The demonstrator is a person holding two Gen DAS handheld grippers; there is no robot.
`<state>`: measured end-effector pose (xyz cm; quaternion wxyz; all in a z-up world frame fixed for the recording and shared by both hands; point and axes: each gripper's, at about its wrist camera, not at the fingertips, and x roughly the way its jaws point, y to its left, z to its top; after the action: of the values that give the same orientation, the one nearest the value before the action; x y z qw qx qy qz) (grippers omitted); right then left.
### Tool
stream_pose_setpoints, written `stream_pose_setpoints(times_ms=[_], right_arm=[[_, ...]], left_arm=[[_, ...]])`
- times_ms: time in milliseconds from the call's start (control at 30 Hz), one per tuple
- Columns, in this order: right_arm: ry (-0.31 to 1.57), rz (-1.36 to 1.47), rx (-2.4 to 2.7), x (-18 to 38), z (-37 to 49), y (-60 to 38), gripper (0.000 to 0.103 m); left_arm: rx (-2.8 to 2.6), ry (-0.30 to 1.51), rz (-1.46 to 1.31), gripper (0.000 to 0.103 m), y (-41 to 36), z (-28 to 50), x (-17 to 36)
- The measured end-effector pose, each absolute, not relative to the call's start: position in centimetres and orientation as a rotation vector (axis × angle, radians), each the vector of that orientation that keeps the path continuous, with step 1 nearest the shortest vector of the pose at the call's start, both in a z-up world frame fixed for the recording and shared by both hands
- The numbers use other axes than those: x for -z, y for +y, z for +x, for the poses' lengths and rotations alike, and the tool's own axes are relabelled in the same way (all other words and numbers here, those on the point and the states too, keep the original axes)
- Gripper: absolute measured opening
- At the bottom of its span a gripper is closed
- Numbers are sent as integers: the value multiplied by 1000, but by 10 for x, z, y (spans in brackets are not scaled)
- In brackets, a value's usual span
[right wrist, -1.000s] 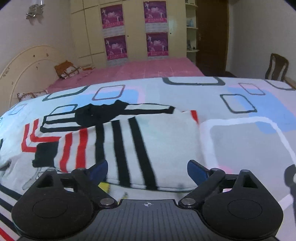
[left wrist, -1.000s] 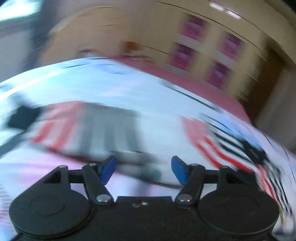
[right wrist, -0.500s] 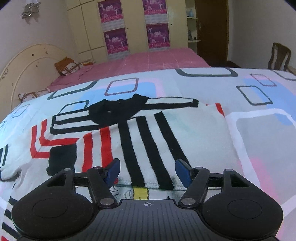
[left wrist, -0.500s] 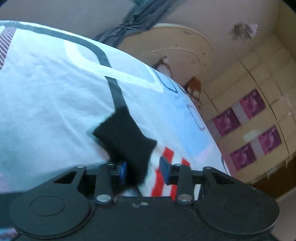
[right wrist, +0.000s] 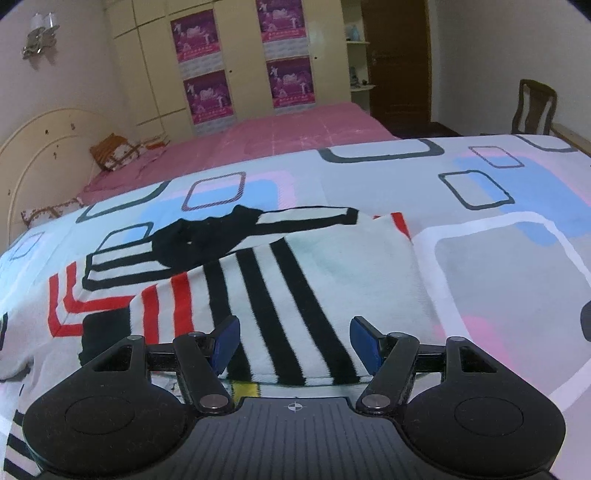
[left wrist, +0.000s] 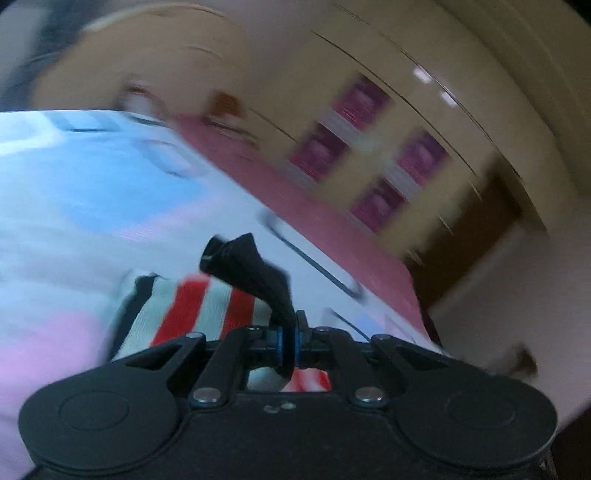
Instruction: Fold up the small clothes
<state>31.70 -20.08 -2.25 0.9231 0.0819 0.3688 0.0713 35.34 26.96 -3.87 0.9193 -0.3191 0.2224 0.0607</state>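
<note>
Two grippers are working over one striped garment (right wrist: pixel 280 280) that is lying spread across a patterned bedsheet (right wrist: pixel 480 258). The left gripper (left wrist: pixel 287 341) is clamping down hard: its blue pads (left wrist: pixel 279 339) are standing almost together, and a black cuff (left wrist: pixel 255 277) of the garment is sticking up from between them, with red and white stripes trailing off to the left beneath it. That view is blurring with motion, so little else is showing clearly there.

The right gripper (right wrist: pixel 295 341) is hovering with its jaws standing moderately apart, narrower than a second ago, and nothing is being pinched between them. Its blue pads (right wrist: pixel 364 341) are framing the near hem of the garment, where three black stripes are running away from the camera; whether the tips are touching the cloth I cannot tell.

In the right wrist view the garment is showing one black collar area (right wrist: pixel 199 240), two red stripes on the near left sleeve, and a folded-over striped section behind. Beyond the sheet, one pink bedspread (right wrist: pixel 277 136) is lying against a cream headboard (right wrist: pixel 40 155). Four purple posters (right wrist: pixel 207 96) are hanging on the wardrobe doors, one wooden chair (right wrist: pixel 533 107) is standing at the far right, and one wall lamp (right wrist: pixel 38 33) is hanging upper left.
</note>
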Motion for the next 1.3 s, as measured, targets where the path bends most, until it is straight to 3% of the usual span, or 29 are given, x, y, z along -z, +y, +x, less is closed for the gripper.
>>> stream_pose_setpoints(times_ms=[300, 533, 600, 633, 667, 700, 833, 933, 1000, 1267, 1300], right_arm=[[734, 230, -122, 17, 316, -233, 66], [748, 262, -94, 20, 312, -269, 66], [750, 270, -94, 20, 310, -279, 66], [750, 277, -99, 19, 309, -283, 67], [747, 285, -101, 19, 308, -287, 67], [744, 287, -93, 18, 307, -290, 67], [740, 349, -118, 20, 309, -299, 67], [745, 427, -174, 22, 316, -297, 67], [760, 465, -215, 25, 324, -287, 67], [822, 461, -331, 44, 358, -229, 66], [832, 464, -334, 48, 363, -224, 66]], left_arm=[[150, 602, -401, 5, 112, 422, 40], [247, 735, -247, 7, 25, 444, 76], [274, 776, -229, 36, 7, 449, 89], [292, 788, -224, 46, 2, 449, 91], [314, 788, -222, 68, -2, 447, 93], [344, 778, -219, 81, -8, 444, 96], [445, 737, -219, 81, -12, 424, 92], [405, 717, -225, 74, 11, 397, 86], [329, 710, -205, 68, 42, 373, 83], [-50, 721, -190, 59, 179, 303, 82], [-74, 726, -194, 53, 190, 307, 83]])
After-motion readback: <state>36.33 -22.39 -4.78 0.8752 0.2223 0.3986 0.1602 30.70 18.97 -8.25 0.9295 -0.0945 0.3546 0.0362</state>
